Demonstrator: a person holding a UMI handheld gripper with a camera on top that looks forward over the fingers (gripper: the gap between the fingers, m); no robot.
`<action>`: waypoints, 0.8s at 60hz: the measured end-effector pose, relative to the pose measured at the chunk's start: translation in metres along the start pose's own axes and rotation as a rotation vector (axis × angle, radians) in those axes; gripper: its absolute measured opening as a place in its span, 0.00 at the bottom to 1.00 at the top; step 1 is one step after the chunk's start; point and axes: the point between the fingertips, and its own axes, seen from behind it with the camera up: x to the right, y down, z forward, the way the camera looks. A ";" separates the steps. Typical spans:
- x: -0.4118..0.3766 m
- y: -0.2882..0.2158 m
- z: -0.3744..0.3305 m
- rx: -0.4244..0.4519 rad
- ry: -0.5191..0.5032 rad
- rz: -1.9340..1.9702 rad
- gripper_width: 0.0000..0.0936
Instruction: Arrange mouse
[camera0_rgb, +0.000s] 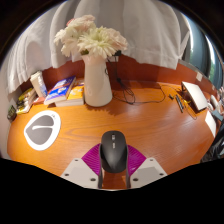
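- The gripper (113, 172) has its fingers spread wide, and the black mouse (112, 151) lies between them on a magenta round mat (93, 156), with a gap at each side — nothing is gripped.
- Beyond the mouse the wooden desk (140, 115) lies bare up to a white vase (97, 82) of pale flowers (90, 40), which stands straight ahead.
- Left of the fingers sits a white round disc (42, 130); past it, books (62, 93) lie beside the vase.
- To the right, a cable (173, 99) trails near a white device (195, 96) at the desk's edge.
- The fingers point level along the desk, toward the vase — low over its near edge.
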 end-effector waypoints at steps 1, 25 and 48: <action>-0.002 -0.012 -0.005 0.018 0.003 0.002 0.34; -0.204 -0.193 -0.064 0.303 -0.065 -0.046 0.34; -0.329 -0.045 0.090 -0.031 -0.077 -0.072 0.34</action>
